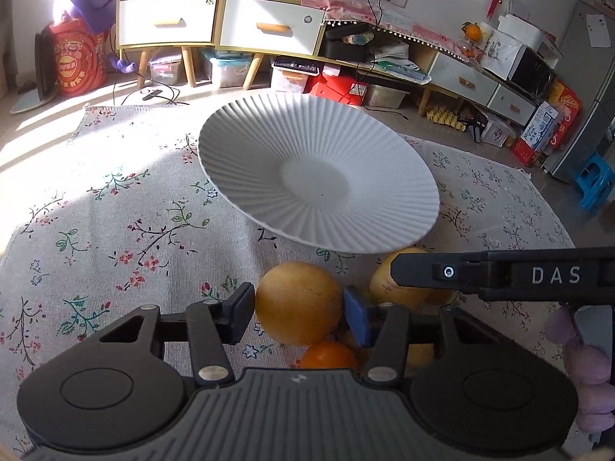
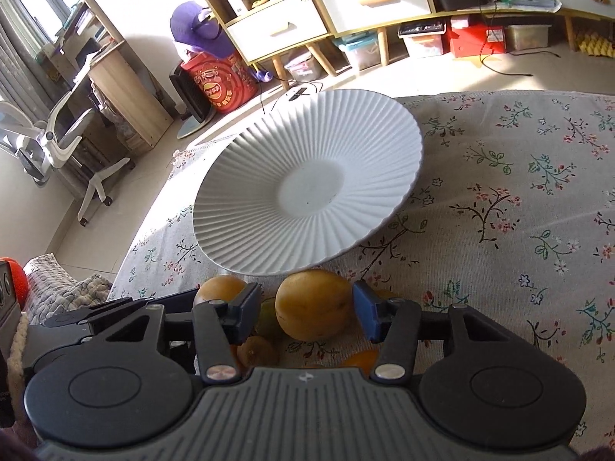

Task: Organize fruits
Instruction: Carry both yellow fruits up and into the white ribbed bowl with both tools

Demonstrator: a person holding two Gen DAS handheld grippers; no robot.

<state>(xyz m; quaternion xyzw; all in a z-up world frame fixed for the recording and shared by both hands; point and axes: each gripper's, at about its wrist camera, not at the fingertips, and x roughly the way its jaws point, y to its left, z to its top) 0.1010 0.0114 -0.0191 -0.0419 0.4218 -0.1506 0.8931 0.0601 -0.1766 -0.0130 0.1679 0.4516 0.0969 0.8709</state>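
Note:
A white ribbed plate lies empty on the floral cloth. Just in front of it is a cluster of fruit. My left gripper is shut on a large orange, with both blue pads against its sides. In the right wrist view my right gripper straddles another large orange: the right pad touches it and a narrow gap shows at the left pad. One finger of the right gripper crosses the left wrist view over that second orange. A small tangerine lies under the left gripper.
Beside the right gripper lie a third orange, a green fruit, a kiwi and a tangerine. The cloth ends at bare floor. Beyond stand cabinets, a blue stool and an office chair.

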